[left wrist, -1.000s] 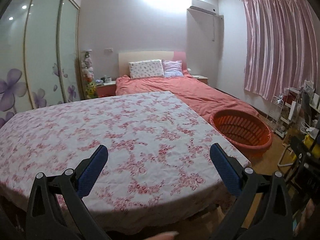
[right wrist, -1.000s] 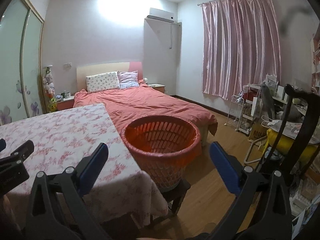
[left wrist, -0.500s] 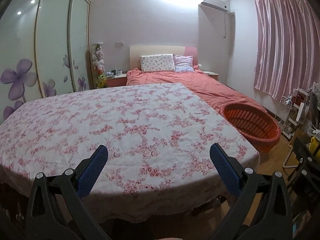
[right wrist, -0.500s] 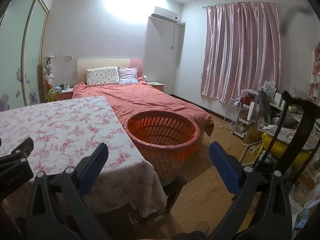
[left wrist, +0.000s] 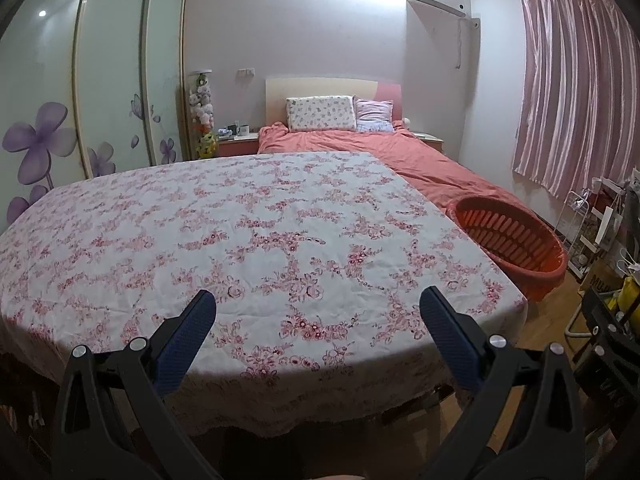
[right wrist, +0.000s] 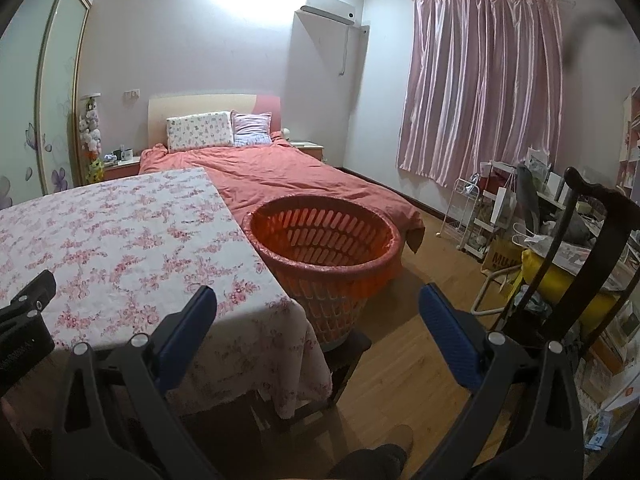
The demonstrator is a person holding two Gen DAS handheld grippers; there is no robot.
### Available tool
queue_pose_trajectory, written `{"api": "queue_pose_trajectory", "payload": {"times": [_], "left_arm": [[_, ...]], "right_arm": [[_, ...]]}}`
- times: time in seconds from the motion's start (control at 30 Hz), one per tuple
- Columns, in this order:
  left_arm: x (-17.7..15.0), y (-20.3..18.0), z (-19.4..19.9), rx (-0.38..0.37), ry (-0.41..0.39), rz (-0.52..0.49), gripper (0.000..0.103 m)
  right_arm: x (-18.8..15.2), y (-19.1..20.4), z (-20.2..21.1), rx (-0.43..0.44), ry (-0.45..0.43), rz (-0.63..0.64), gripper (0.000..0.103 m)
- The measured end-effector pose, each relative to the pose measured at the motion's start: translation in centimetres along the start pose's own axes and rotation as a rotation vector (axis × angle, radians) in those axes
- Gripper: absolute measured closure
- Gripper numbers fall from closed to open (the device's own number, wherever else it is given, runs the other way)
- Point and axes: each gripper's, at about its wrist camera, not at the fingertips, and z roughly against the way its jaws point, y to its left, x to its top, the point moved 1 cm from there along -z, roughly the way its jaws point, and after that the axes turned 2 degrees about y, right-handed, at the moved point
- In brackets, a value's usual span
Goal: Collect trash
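Both grippers stand wide open and hold nothing. Low in the left wrist view, the left gripper (left wrist: 318,314) hovers over the near edge of a table draped in a floral cloth (left wrist: 256,240); low in the right wrist view, the right gripper (right wrist: 318,314) is spread the same way, aimed past the table's corner toward the floor and the basket.

No trash shows in either view. The cloth lies bare across the whole middle of the left wrist view, and the wooden floor (right wrist: 404,364) at lower centre of the right wrist view carries no scrap that I can make out. Where the trash is cannot be told from here, nor what it is made of, so how it will handle is a guess: household litter is likely light and crushable, best pinched across its middle with a gentle squeeze.

An orange slatted basket (right wrist: 256,236) sits at centre frame of the right wrist view, raised on a dark stool just beside the table's corner. It is probably the bin for the job. As much of its inside as shows looks empty, though the bottom is hidden behind the near rim.
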Motion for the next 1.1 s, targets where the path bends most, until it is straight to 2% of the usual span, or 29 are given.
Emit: {"api": "queue_pose_trajectory", "payload": {"times": [1.1], "left_arm": [[-0.3,-0.3,-0.6,0.006,0.028,-0.007,0.003]], "right_arm": [[-0.8,-0.1,-1.1,-0.002,0.039,-0.006,0.004]]}}
